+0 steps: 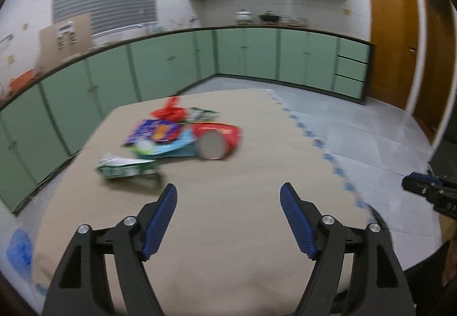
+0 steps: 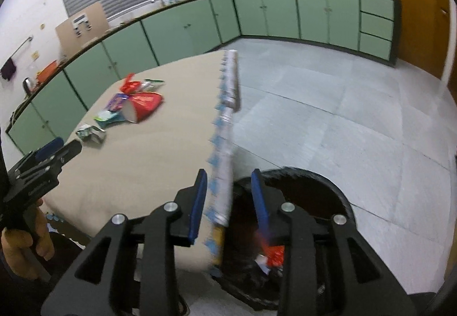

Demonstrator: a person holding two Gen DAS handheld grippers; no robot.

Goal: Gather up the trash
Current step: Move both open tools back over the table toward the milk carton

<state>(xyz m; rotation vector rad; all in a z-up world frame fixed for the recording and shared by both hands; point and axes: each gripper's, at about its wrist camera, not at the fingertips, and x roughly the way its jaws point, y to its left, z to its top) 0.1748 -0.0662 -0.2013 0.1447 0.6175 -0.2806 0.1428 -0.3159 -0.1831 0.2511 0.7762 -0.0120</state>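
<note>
**Both tools apart above the mat, trash pile ahead**

Nearest to us, the left tool (image 1: pixel 228 193) stands with its blue pads wide apart and nothing between them, above a bare stretch of the beige mat (image 1: pixel 242 173). Our right tool (image 2: pixel 230 181) is apart too, by a narrower gap; it grips nothing. Through that gap we see the mat's patterned edge (image 2: pixel 225 144) and, below it, a black trash bin (image 2: pixel 340 196) with red and white scraps (image 2: pixel 271 256) inside.

Farther out on the mat lies the trash pile, well apart from both tools: a crumpled green-and-white carton (image 1: pixel 125 167) closest to us, then a teal packet (image 1: pixel 171 149), a purple wrapper (image 1: pixel 152 130), a red tube-shaped container (image 1: pixel 220 139) on its side, and red plastic (image 1: pixel 168 111) behind them. The pile is blurred.

In the right wrist view a hand (image 2: pixel 20 250) holds the left tool's grip. Green cabinets (image 1: pixel 160 59) line the far walls, and a wooden door (image 1: pixel 391 39) stands at the right.
</note>
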